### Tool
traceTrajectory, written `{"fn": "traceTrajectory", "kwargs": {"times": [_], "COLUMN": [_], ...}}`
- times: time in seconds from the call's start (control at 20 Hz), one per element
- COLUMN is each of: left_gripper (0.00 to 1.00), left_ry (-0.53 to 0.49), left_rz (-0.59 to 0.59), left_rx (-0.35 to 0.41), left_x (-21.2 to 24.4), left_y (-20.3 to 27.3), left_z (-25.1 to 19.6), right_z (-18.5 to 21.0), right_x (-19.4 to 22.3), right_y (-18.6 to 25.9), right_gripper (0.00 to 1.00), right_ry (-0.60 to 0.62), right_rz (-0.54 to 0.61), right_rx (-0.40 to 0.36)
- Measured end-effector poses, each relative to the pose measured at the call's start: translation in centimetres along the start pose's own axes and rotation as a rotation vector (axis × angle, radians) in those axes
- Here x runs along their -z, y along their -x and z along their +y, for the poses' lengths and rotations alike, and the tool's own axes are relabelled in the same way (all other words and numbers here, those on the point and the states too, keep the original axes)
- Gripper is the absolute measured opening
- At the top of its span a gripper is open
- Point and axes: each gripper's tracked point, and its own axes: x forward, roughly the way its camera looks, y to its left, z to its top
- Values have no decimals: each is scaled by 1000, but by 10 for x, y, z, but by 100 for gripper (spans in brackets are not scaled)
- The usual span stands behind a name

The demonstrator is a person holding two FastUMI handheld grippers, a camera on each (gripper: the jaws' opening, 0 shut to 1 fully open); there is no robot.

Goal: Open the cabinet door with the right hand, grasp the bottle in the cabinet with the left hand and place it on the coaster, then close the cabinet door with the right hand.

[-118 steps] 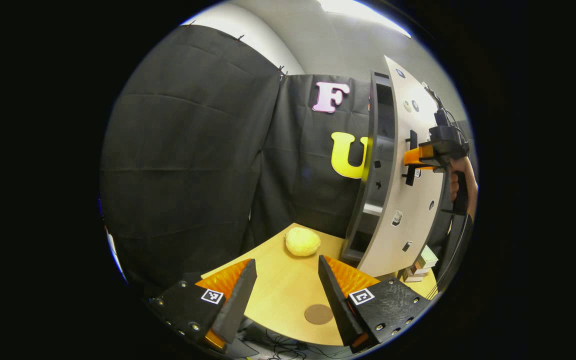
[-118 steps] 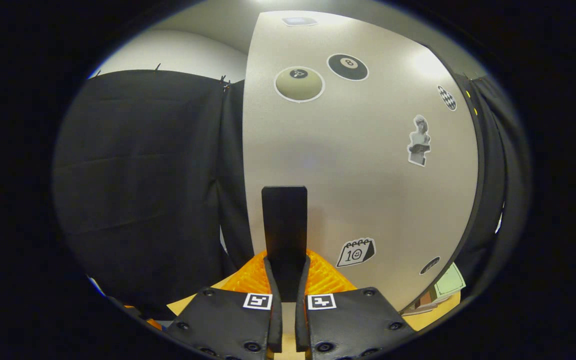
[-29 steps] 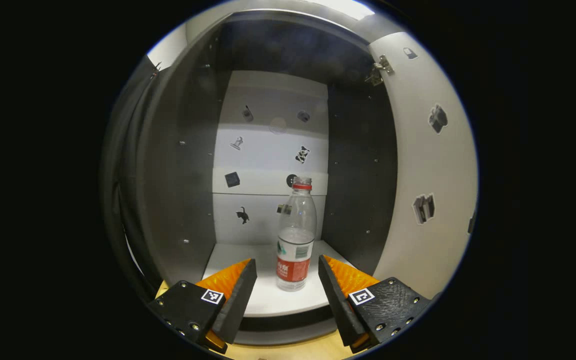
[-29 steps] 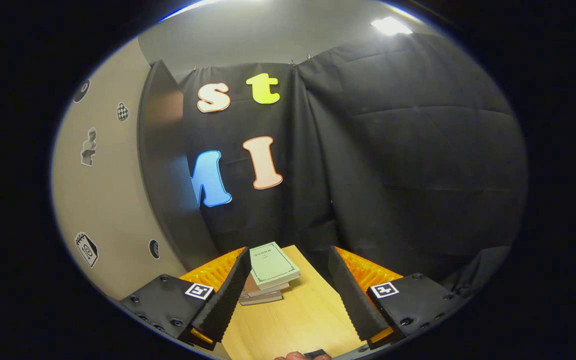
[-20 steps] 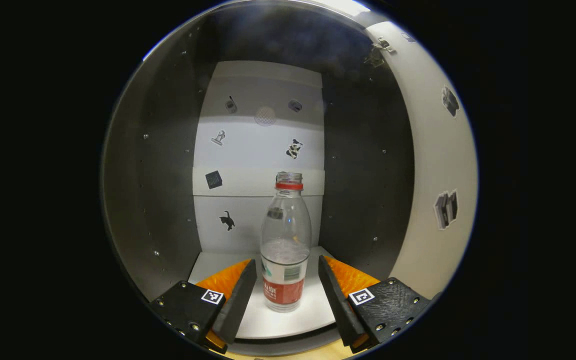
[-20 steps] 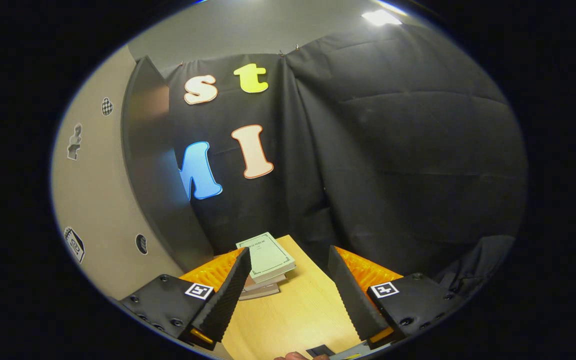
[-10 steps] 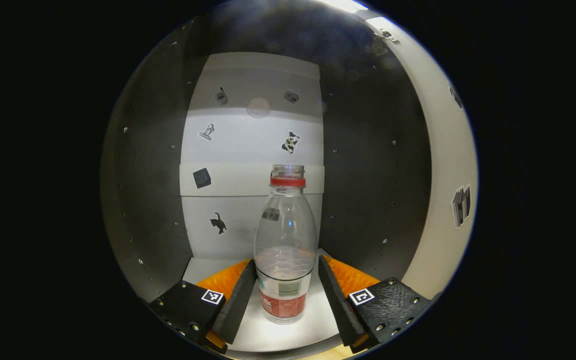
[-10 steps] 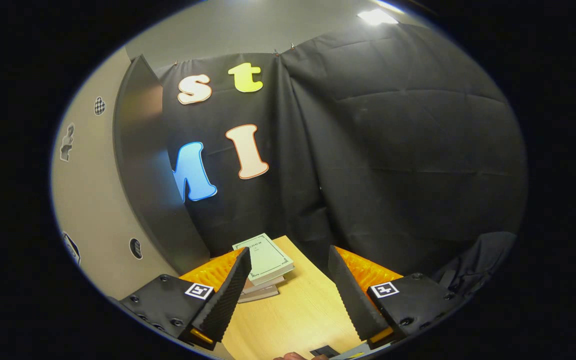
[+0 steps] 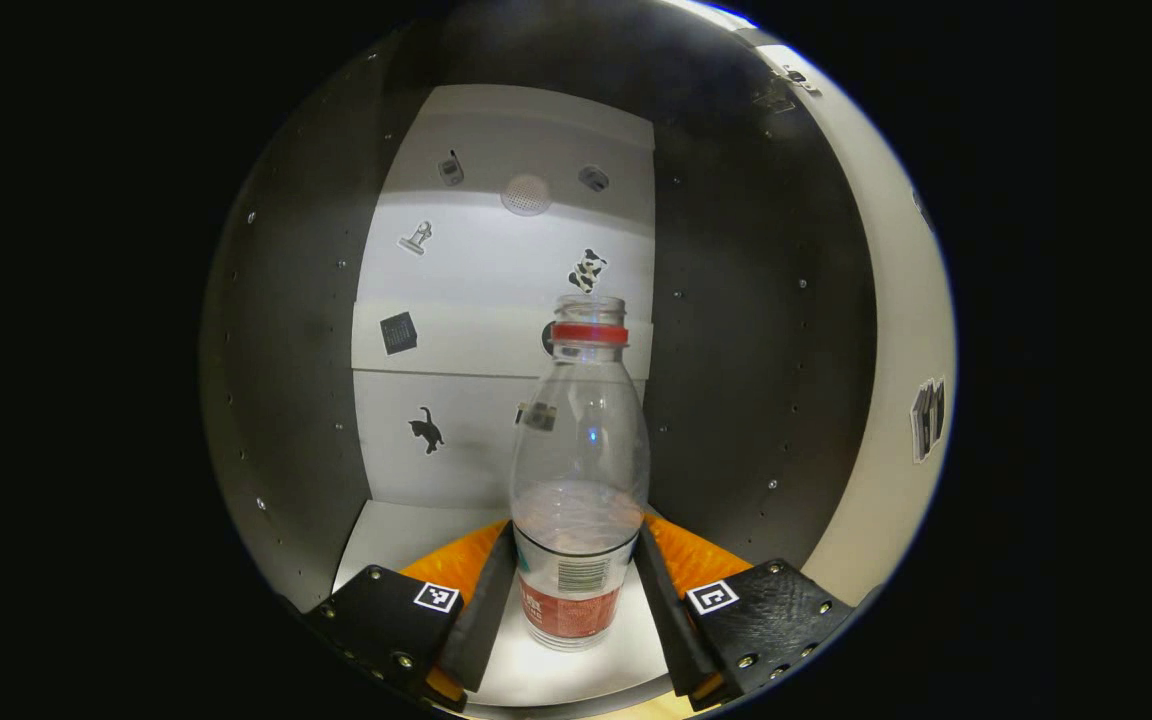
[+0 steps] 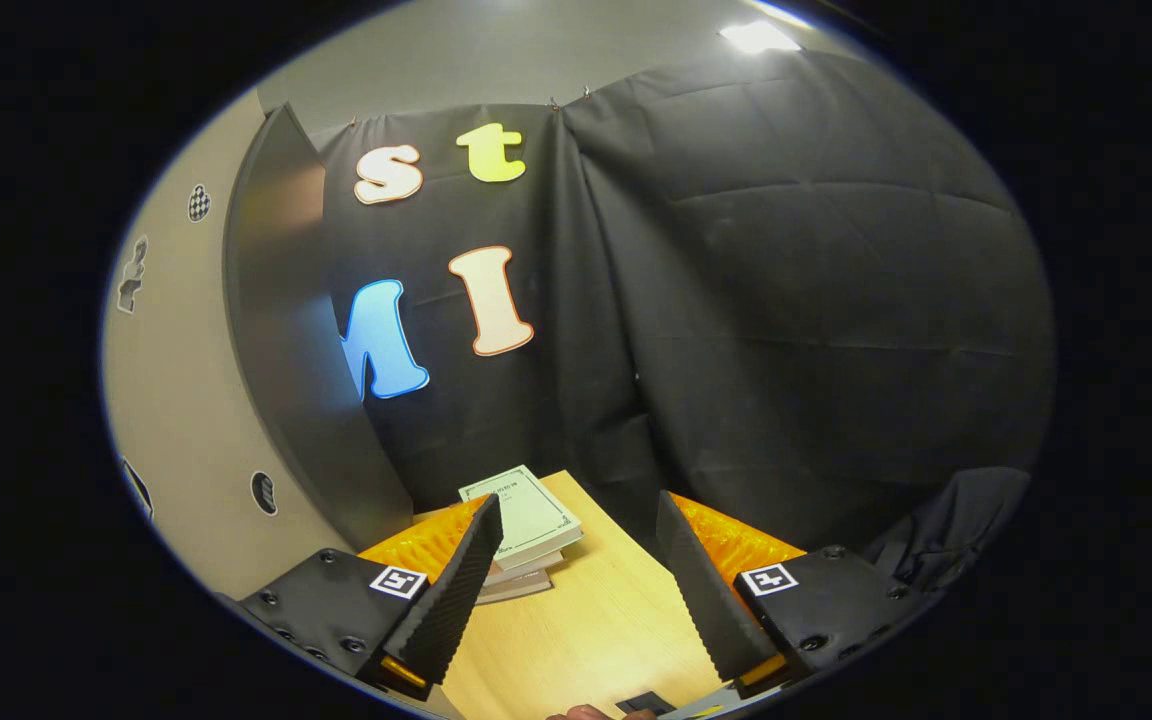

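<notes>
- Left gripper view: my left gripper [image 9: 574, 600] is inside the cabinet [image 9: 276, 400], fingers narrowed right up against the bottle [image 9: 578, 470], one on each side of its lower label; looks like both press on it, gripping it.
- Bottle stands upright on the white cabinet floor [image 9: 386, 530], clear plastic, red ring at the neck, no cap on, a little water in it.
- Behind it the white back panel [image 9: 496, 270] carries small stickers; dark side walls left and right.
- Far right, the open cabinet door [image 9: 911, 400] shows as a pale strip.
- Right gripper view: cabinet door [image 10: 176, 400] at left, swung open.
- My right gripper [image 10: 576, 590] hangs over the wooden table [image 10: 586, 620], fingers wide apart, holding nothing.
- Stack of books [image 10: 526, 525] lies on the table just past the left finger, near the door's foot.
</notes>
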Motion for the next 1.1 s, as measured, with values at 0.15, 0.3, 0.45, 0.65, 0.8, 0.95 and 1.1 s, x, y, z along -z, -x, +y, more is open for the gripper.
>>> {"fn": "traceTrajectory", "kwargs": {"times": [0.15, 0.3, 0.45, 0.65, 0.8, 0.95, 1.1], "left_gripper": [64, 65, 67, 64, 65, 64, 66], "left_ry": [11, -5, -21, -29, -33, -66, -73], "left_rz": [-5, -24, -55, -71, -68, -61, -41], "left_rx": [10, 29, 60, 102, 114, 97, 85], "left_x": [-2, -14, -29, -33, -25, -6, 24], "left_y": [5, 20, 47, 98, 141, 182, 221], "left_z": [-2, -6, -14, -19, -14, 0, 15], "right_z": [-1, -2, -2, 0, 4, 10, 18], "right_x": [-2, -2, -4, -5, -7, -12, -9], "right_y": [1, 4, 8, 15, 23, 35, 48], "right_gripper": [98, 98, 98, 98, 98, 98, 93], "right_ry": [-6, -10, -16, 0, 13, 3, 16], "right_rz": [-7, -11, -22, -36, -49, -72, -84], "right_rx": [2, 6, 10, 14, 19, 16, 12]}}
